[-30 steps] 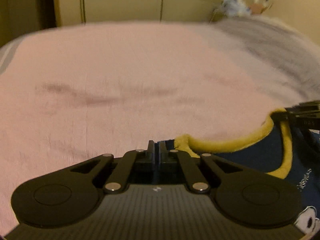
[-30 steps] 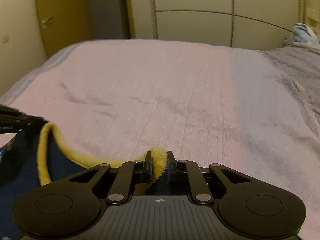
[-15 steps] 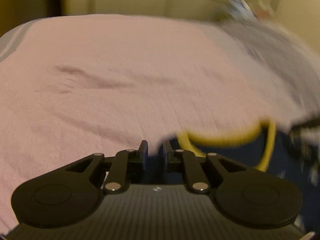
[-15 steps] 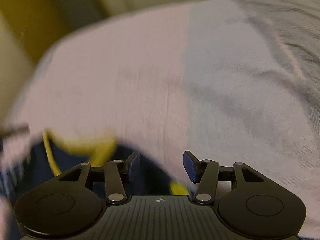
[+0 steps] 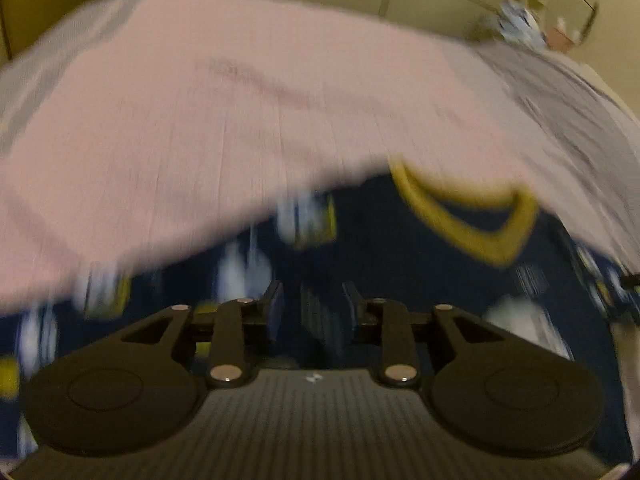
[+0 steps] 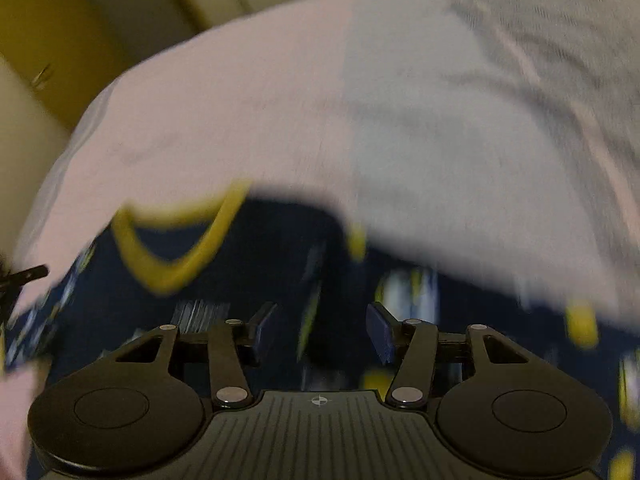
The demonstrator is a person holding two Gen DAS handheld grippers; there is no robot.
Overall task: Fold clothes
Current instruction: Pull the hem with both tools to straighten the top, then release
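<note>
Navy printed garment lies spread on the pink bed cover, filling the lower half of both wrist views; its yellow neckband sits right of centre in the left view and left of centre in the right view, so the collar lies between the two grippers. Left gripper: jaws parted and opening, nothing pinched, cloth only visible beneath the gap. Right gripper: jaws standing wide, nothing between them either. Both frames heavily motion-blurred; fine creases in the cloth cannot be read. Judged step: release after laying the shirt flat, hands clearing before the first fold. To do it well: lift clear so no pad snags the fabric and drags the collar off line; check the neckband lies centred and flat; then take both grips at matching points on one side edge, so the fold line runs straight and parallel to the shirt's midline
</note>
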